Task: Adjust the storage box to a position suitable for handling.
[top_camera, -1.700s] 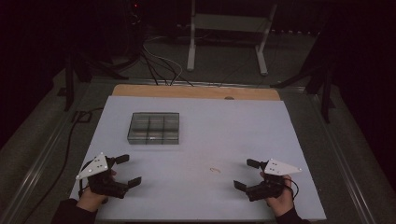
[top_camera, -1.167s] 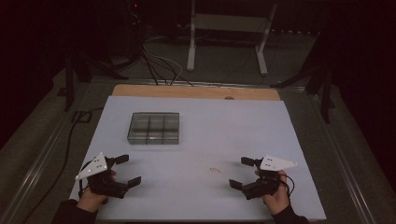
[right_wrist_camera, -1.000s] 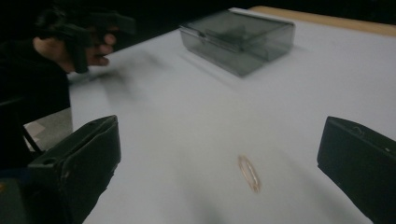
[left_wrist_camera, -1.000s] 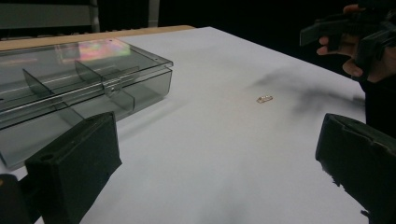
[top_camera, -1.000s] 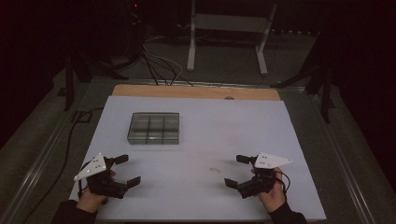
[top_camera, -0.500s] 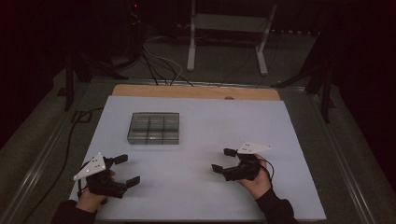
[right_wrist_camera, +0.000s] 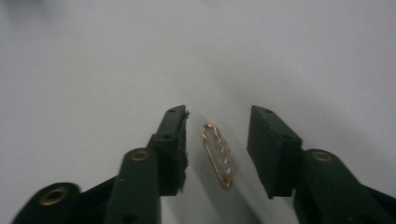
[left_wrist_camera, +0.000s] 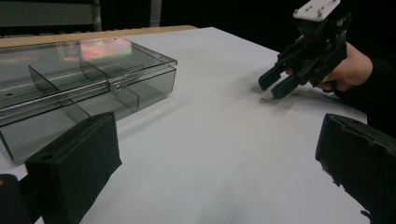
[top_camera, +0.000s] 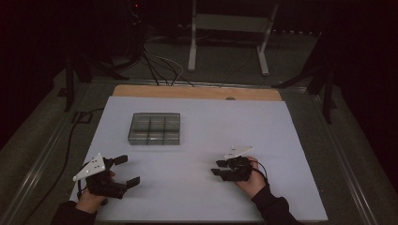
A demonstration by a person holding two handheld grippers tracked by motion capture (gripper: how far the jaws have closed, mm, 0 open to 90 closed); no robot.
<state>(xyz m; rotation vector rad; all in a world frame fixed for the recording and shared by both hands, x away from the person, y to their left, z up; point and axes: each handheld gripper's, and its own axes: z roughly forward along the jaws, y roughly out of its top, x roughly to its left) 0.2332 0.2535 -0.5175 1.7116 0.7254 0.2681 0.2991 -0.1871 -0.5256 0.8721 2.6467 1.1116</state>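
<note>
A small gold pin (right_wrist_camera: 217, 154) with pale stones lies flat on the white table (top_camera: 211, 122); in the left gripper view the pin (left_wrist_camera: 266, 99) is a tiny glint. My right gripper (right_wrist_camera: 217, 116) straddles it low over the table, with a jaw on each side and a gap to both pads. Its jaws have just been closing, but they stand open around the pin. In the high view the right gripper (top_camera: 217, 168) is right of centre, pointing left. My left gripper (top_camera: 127, 171) rests open and empty near the front left, and its jaws frame the left gripper view (left_wrist_camera: 217, 140).
A clear plastic box (top_camera: 155, 128) with several compartments and a shut lid sits at the table's middle left; the box (left_wrist_camera: 70, 79) is close ahead of the left gripper. A wooden strip (top_camera: 197, 91) edges the far side. Stand legs and cables lie on the floor behind.
The right gripper has moved left toward the table's middle and sunk to the surface, and its jaws have narrowed around the pin. The left gripper has stayed put.
</note>
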